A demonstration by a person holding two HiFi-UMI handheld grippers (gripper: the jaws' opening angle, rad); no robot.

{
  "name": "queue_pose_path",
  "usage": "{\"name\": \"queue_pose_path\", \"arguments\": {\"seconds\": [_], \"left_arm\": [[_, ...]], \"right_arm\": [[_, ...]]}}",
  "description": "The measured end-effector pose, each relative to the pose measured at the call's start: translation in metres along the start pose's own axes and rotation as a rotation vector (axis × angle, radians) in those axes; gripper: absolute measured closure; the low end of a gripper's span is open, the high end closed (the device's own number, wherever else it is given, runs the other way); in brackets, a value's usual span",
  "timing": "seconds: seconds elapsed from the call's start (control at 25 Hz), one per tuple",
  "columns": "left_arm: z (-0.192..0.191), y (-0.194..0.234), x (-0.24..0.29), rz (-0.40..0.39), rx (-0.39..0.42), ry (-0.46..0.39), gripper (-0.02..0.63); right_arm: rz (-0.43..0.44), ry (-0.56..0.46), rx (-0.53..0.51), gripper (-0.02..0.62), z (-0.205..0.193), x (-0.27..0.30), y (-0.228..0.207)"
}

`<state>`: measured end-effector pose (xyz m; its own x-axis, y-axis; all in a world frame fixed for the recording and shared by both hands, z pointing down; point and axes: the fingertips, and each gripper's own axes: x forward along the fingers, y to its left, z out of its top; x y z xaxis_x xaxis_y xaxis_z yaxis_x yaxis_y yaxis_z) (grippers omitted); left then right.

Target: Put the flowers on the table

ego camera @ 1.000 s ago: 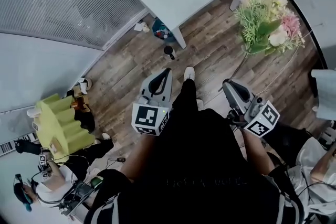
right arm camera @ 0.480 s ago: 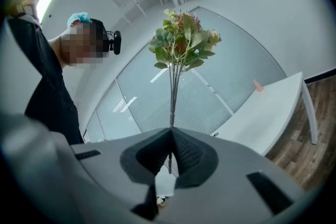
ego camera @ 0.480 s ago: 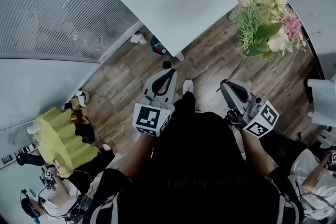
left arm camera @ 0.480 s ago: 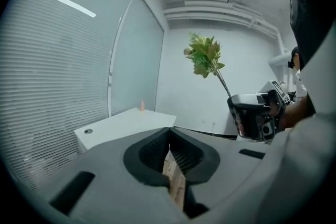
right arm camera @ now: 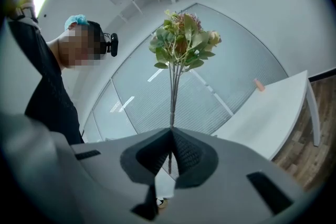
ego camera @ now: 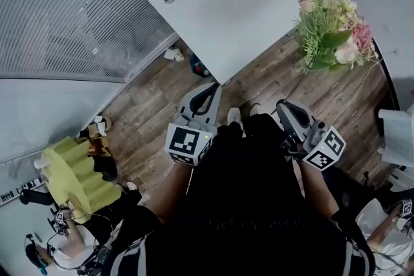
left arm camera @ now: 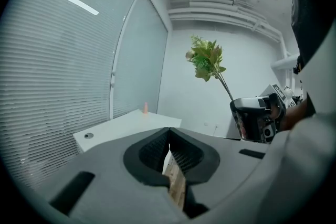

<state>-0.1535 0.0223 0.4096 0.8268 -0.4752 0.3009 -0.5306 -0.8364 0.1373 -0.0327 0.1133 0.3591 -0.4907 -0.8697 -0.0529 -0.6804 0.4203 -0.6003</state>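
A bunch of green, cream and pink flowers [ego camera: 333,26] stands up on long thin stems. My right gripper [ego camera: 283,106] is shut on the lower end of those stems; in the right gripper view the stems [right arm camera: 171,107] run into the closed jaws of that gripper [right arm camera: 171,131] and the blooms [right arm camera: 184,42] rise above. My left gripper [ego camera: 208,88] is shut with nothing in it, its tips [left arm camera: 168,129] meeting. The white table [ego camera: 239,3] lies ahead, beyond both grippers, with its near corner close to the left gripper. In the left gripper view the flowers [left arm camera: 206,59] rise over the right gripper [left arm camera: 258,118].
A small pink object [right arm camera: 258,84] stands on the table's far part. Small items [ego camera: 197,64] lie on the wood floor under the table's edge. Slatted glass walls [ego camera: 77,3] bound the left. A yellow-green object [ego camera: 74,165] and a seated person are at the lower left.
The table has come nearer and now reaches closer to the grippers. Both grippers keep their pose, the right one still holding the stems.
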Motion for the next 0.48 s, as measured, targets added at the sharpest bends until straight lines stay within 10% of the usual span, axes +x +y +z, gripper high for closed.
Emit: {"name": "queue_pose_path", "arguments": {"seconds": [0.48], "left_arm": [[0.004, -0.016, 0.065, 0.069, -0.011, 0.015, 0.588]], "right_arm": [[0.054, -0.012, 0.053, 0.563, 0.027, -0.009, -0.08]]}}
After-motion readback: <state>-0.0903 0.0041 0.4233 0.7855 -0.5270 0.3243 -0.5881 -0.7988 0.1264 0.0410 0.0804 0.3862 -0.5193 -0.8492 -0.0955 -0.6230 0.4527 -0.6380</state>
